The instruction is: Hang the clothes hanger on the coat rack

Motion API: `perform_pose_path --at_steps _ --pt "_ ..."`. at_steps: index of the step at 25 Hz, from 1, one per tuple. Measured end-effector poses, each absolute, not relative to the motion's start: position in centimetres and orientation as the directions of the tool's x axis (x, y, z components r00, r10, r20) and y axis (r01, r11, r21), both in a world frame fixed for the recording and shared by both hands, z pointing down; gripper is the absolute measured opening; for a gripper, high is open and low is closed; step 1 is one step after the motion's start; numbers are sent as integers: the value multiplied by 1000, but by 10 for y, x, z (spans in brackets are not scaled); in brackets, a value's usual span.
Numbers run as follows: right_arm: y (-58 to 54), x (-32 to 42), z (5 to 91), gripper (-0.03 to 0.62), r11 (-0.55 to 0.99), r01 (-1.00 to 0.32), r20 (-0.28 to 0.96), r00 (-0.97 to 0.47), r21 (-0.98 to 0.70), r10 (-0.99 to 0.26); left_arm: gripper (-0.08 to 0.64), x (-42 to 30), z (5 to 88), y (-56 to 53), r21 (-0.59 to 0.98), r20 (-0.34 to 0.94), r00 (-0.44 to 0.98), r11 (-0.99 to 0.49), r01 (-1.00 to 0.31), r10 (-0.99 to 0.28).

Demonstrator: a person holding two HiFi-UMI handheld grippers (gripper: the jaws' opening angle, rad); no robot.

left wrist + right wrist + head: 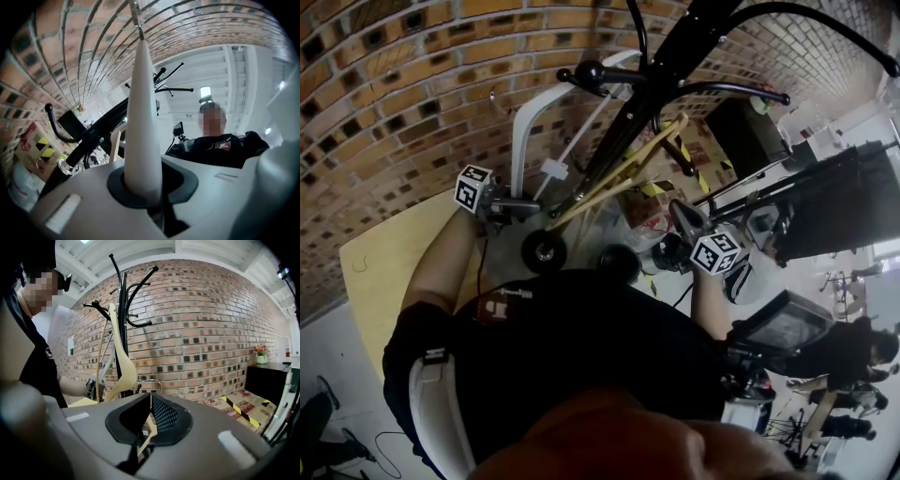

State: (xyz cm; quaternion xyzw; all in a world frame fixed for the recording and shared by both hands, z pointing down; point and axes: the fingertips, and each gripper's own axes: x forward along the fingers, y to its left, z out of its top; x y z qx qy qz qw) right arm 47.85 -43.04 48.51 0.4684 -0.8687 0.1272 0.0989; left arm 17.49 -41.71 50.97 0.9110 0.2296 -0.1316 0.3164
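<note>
The black coat rack leans across the head view, and its hooked top stands before the brick wall. My left gripper is shut on one arm of a white hanger. That arm rises straight out of the left gripper to a metal hook at its tip. A beige wooden hanger lies against the rack pole. My right gripper is shut on a thin lower bar of this beige hanger. The right gripper sits to the right of the pole.
A pale wooden table is at the left by the brick wall. A black cabinet with a flower pot stands at the right, with boxes taped yellow and black in front of it. People stand at the far right.
</note>
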Motion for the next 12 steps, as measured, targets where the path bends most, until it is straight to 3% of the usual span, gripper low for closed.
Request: perform_pose_path --at_steps 7,12 --pt "-424 483 488 23 518 -845 296 -532 -130 -794 78 190 526 -416 536 -451 841 -662 523 299" --pt "-421 485 489 23 512 -849 295 -527 -133 -797 148 184 533 -428 587 -485 841 -623 517 240"
